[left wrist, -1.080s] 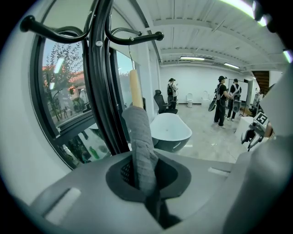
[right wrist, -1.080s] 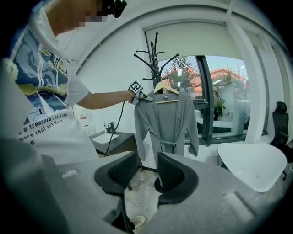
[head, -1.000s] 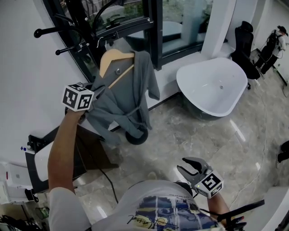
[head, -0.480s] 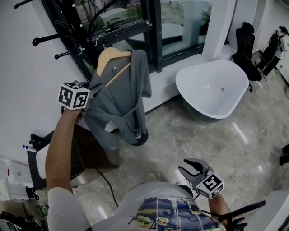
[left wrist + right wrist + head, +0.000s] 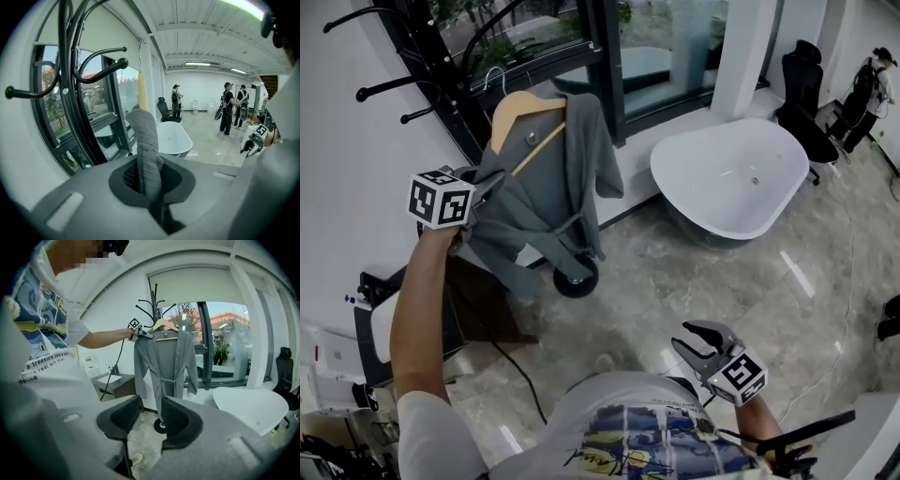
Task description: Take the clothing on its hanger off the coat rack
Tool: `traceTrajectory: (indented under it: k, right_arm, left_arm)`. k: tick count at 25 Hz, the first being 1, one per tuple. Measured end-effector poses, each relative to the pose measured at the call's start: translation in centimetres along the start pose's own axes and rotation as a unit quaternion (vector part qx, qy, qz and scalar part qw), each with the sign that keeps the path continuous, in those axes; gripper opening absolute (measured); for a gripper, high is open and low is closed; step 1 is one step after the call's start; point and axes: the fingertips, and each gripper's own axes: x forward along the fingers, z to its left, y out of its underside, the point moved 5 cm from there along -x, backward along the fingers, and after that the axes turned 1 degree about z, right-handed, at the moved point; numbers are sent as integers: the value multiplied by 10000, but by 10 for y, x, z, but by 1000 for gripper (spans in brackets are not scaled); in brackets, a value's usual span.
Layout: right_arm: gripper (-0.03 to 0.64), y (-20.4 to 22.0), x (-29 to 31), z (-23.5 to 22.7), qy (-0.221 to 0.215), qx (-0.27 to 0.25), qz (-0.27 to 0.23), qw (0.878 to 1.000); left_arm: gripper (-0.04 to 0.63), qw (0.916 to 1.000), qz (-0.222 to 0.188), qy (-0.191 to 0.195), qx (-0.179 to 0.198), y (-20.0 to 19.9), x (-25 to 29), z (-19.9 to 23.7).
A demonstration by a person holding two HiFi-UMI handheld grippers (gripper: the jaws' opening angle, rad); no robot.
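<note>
Hanging straight down, hook [image 5: 494, 78] uppermost: grey robe [image 5: 551, 173] pinched in left tongs [image 5: 481, 181].

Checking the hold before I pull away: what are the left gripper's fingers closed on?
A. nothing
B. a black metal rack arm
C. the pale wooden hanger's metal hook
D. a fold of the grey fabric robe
D: in the left gripper view the left gripper's fingers pinch a fold of the grey fabric robe, with the pale wooden hanger rising beyond it.
</note>
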Motion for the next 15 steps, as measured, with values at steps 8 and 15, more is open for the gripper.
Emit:
traceTrajectory:
  k: [8, 15]
  right_arm:
    - [129, 13, -39, -25, -50, -115, -60, 9999]
    - [60, 23, -61, -34, -210, -219, -85, 9995]
  left_arm:
    - [5, 9999, -117, -2, 14, 1, -13, -69]
    - [5, 9999, -168, 6, -34, 9, -42, -143]
